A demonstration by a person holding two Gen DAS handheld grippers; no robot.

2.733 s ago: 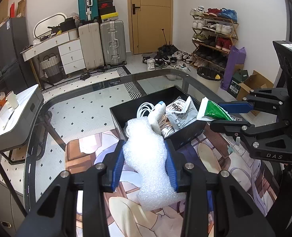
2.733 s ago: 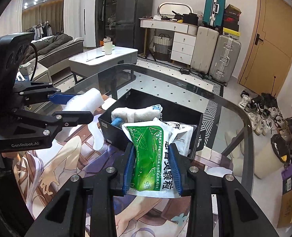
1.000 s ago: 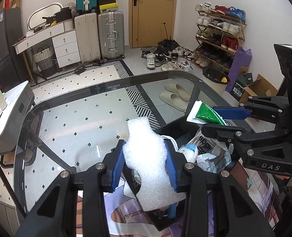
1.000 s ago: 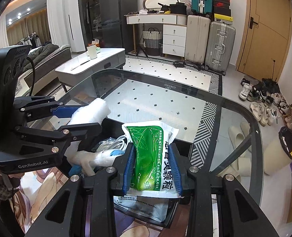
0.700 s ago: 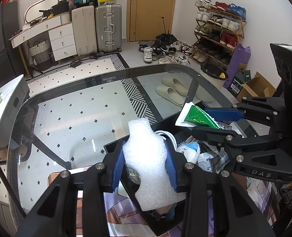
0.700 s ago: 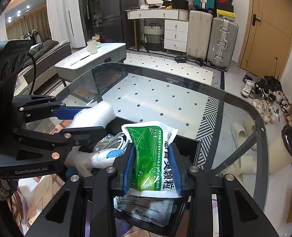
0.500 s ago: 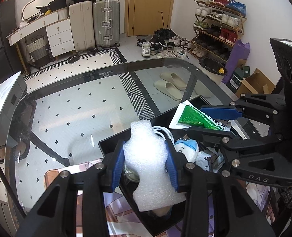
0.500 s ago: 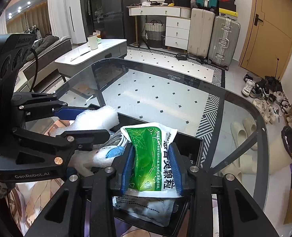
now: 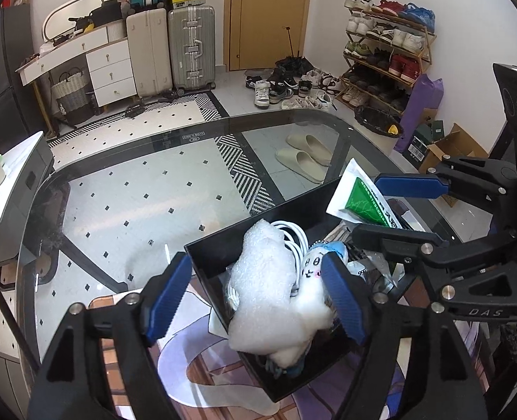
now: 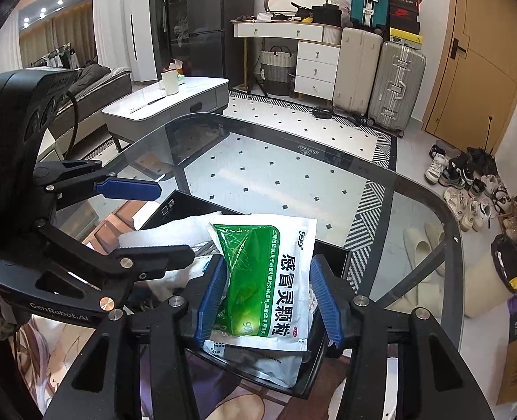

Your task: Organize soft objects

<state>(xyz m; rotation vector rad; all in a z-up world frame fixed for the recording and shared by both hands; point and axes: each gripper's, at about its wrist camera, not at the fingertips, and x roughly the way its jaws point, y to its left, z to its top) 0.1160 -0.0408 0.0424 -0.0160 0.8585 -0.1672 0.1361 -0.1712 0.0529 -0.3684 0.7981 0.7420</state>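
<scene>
The left gripper (image 9: pixel 258 294) is opening, blue pads clear of the white bubble-wrap wad (image 9: pixel 270 287), which lies in the open black box (image 9: pixel 209 262) by its near left wall. The right gripper (image 10: pixel 269 297) is opening around the green-and-white medicine sachet (image 10: pixel 265 273), above the box's right end. Best to spread both fully, then lift straight up so nothing snags.
</scene>
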